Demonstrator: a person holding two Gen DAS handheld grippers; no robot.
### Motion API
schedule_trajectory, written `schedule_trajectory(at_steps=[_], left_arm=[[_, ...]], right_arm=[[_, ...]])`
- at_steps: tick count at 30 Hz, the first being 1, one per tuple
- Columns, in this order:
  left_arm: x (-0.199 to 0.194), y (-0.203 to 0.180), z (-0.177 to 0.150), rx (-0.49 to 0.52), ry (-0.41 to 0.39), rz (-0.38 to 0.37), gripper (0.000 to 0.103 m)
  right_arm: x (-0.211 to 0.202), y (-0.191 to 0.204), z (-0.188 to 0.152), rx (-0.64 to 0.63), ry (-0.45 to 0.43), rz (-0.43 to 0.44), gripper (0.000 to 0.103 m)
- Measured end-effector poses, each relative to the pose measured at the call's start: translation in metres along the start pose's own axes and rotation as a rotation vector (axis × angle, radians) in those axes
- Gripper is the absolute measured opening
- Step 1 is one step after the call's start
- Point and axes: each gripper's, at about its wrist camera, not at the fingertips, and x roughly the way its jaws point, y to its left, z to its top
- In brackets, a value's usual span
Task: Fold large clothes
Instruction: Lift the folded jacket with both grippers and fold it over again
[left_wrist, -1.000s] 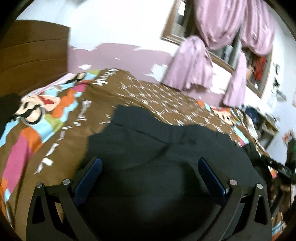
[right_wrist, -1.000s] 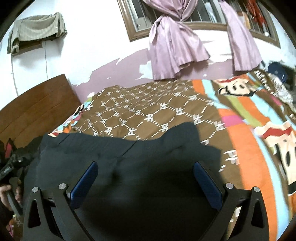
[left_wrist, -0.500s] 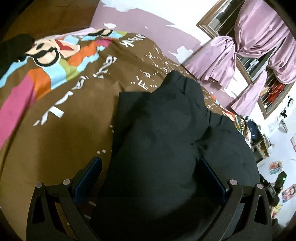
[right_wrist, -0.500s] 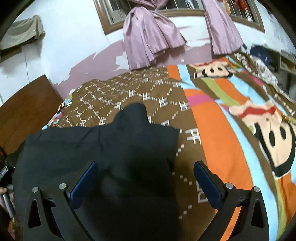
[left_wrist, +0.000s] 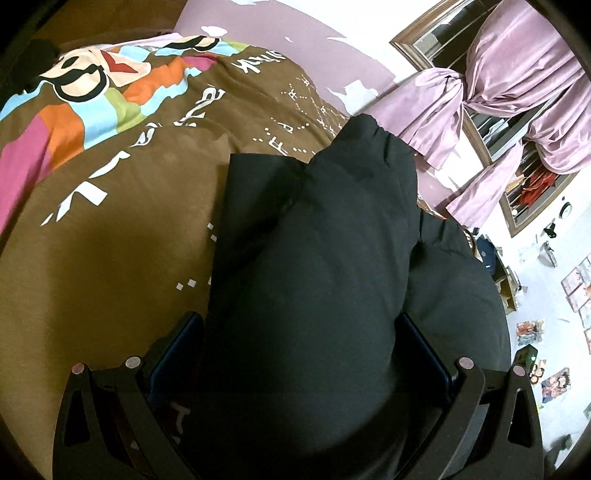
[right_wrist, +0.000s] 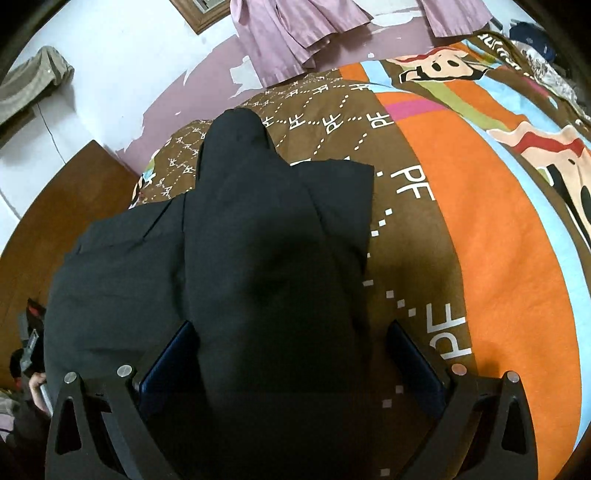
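A large black garment (left_wrist: 317, 258) lies on the patterned bedspread (left_wrist: 110, 206); it also shows in the right wrist view (right_wrist: 258, 251). In both views a raised fold of it runs between the fingers and drapes forward over the flat layer beneath. My left gripper (left_wrist: 299, 354) has its blue pads wide apart, with black cloth bunched between them. My right gripper (right_wrist: 291, 354) stands the same, jaws wide, cloth filling the left part of the gap. The cloth hides whether either pad presses on it.
The bedspread (right_wrist: 480, 221) is brown with orange, blue and pink cartoon stripes. A wooden headboard (right_wrist: 66, 199) stands at the left. Pink curtains (left_wrist: 517, 81) hang at a window on the far wall. Clutter lies on the floor (left_wrist: 546, 332) past the bed's right edge.
Both grippers have tipped downward and moved forward over the bed. The garment, spread flat a second ago, now has its near part lifted and carried over the far part.
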Motion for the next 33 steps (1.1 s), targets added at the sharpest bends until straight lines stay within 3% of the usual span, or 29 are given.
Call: schedule_trajectory(at_steps=[5, 6, 7, 10, 16, 21, 24, 26, 29, 33], left_arm=[[-0.001, -0.001, -0.002, -0.001, 0.002, -0.01, 0.102], [-0.002, -0.001, -0.002, 0.001, 0.001, -0.015, 0.1], [-0.002, -0.002, -0.002, 0.002, -0.001, -0.021, 0.1], [-0.005, -0.004, -0.003, 0.003, -0.004, -0.038, 0.096], [-0.014, -0.015, -0.007, 0.028, -0.014, -0.035, 0.068], [-0.025, -0.029, -0.014, 0.066, -0.032, -0.031, 0.042], [-0.035, -0.045, -0.02, 0.101, -0.088, 0.001, 0.033], [-0.043, -0.063, -0.026, 0.186, -0.143, 0.031, 0.028], [-0.05, -0.087, -0.032, 0.28, -0.188, 0.023, 0.023], [-0.051, -0.11, -0.032, 0.315, -0.218, -0.029, 0.021]], right_arm=[[-0.001, 0.004, -0.001, -0.018, 0.025, 0.022, 0.101], [-0.002, 0.007, -0.002, -0.03, 0.026, 0.02, 0.098], [-0.002, 0.009, -0.002, -0.035, 0.022, 0.023, 0.086], [-0.006, 0.014, -0.006, -0.019, 0.014, 0.031, 0.073], [-0.01, 0.017, -0.007, 0.033, 0.018, 0.06, 0.051], [-0.02, 0.035, -0.012, -0.026, -0.047, -0.012, 0.036], [-0.031, 0.053, -0.014, -0.091, -0.105, -0.061, 0.022], [-0.038, 0.063, -0.011, -0.122, -0.132, -0.067, 0.017], [-0.049, 0.074, -0.006, -0.145, -0.182, -0.046, 0.015], [-0.068, 0.092, 0.003, -0.184, -0.256, -0.033, 0.014]])
